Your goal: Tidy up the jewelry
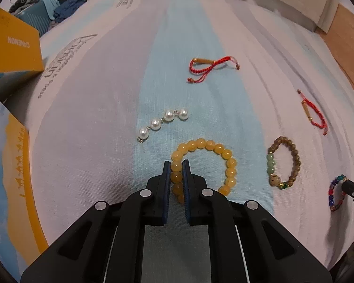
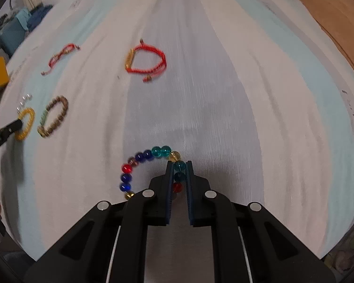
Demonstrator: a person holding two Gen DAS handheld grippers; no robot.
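Observation:
My left gripper (image 1: 176, 165) is shut on the left side of a yellow bead bracelet (image 1: 224, 152) lying on the striped cloth. My right gripper (image 2: 179, 166) is shut on the right side of a multicolour glass bead bracelet (image 2: 139, 158). A pearl strand (image 1: 162, 121) lies just beyond the yellow bracelet. A brown and green bead bracelet (image 1: 292, 151) lies to its right. Two red cord bracelets (image 1: 210, 64) (image 1: 315, 113) lie farther off. In the right wrist view the left gripper (image 2: 18, 123) shows at the far left on the yellow bracelet (image 2: 29, 118).
A yellow box (image 1: 11, 47) stands at the far left, with a yellow and blue box lid or wall (image 1: 11, 176) nearer. Clothes (image 1: 47, 7) are piled at the back left. A wooden floor (image 1: 349, 47) lies beyond the cloth's right edge.

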